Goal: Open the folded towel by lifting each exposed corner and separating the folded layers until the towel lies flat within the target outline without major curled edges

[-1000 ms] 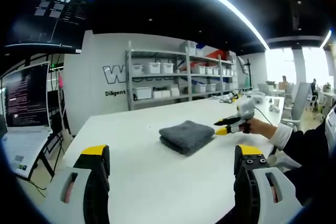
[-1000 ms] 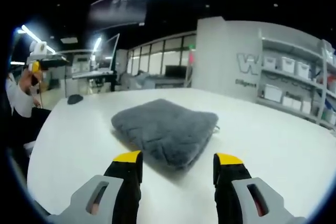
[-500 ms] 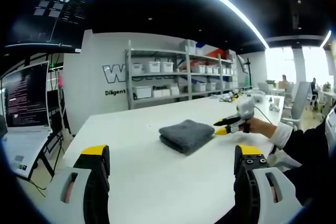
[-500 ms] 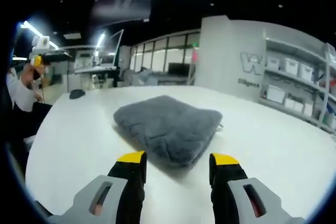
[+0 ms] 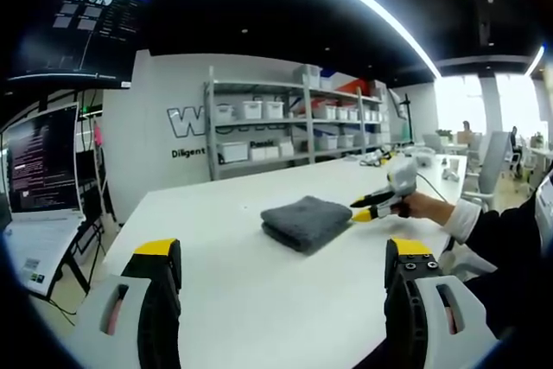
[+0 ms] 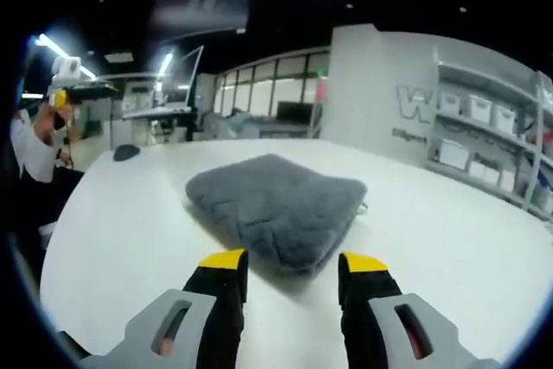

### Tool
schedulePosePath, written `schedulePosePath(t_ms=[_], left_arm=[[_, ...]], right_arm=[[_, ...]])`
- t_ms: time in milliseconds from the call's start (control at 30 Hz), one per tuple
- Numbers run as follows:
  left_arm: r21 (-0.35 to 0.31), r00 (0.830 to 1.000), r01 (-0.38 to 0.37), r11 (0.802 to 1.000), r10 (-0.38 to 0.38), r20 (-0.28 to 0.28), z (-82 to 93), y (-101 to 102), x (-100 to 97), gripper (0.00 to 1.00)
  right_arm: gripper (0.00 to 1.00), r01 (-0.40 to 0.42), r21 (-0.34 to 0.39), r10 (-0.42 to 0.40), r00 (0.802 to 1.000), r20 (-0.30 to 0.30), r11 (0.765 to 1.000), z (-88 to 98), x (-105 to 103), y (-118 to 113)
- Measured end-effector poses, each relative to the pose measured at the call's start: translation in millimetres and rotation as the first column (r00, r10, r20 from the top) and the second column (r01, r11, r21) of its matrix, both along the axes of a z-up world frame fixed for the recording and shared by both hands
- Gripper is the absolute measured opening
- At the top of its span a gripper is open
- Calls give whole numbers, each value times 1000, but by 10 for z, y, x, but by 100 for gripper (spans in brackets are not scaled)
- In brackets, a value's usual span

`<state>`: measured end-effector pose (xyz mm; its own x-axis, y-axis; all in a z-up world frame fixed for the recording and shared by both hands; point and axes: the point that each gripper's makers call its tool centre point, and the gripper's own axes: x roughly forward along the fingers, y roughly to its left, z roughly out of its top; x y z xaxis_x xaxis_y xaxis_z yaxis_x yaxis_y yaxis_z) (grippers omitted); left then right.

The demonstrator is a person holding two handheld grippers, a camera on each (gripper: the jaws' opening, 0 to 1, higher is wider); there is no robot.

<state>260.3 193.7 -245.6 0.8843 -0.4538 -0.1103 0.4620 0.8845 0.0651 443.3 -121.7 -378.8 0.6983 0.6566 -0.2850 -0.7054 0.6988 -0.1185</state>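
both sets of jaws apart, gripping nothing, right gripper (image 6: pixel 288 263) low center (nosing up to) folded grey towel (image 6: pixel 276 206), left gripper (image 5: pixel 285 257) well back, white table (image 6: pixel 121 231)

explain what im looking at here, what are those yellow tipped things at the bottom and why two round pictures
There is no robot here. A person holds a hand tool with two jaws in each hand, and a fisheye camera rides on each one, so you get two round pictures.

In the left gripper view, the grey jaws with yellow tips belong to the left tool. It is open, holds nothing, and sits well back from the work. Further off, the person's hand points the right tool at a folded grey towel on a white table.

The right gripper view looks along the right tool. Its jaws are open, holding nothing, just short of the towel's near edge. Shelves with bins stand behind.
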Motion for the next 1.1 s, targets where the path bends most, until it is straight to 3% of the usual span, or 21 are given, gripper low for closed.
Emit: schedulePosePath(t_ms=[700, 1100], left_arm=[[2, 1000, 0, 1000, 0, -7, -17, -13, -3, 97], [0, 1000, 0, 1000, 0, -5, -10, -7, -7, 97]], right_arm=[[36, -21, -32, 21, 1000, -2, 999, -55, 9, 39], [30, -38, -64, 39, 999, 22, 997, -65, -28, 70]])
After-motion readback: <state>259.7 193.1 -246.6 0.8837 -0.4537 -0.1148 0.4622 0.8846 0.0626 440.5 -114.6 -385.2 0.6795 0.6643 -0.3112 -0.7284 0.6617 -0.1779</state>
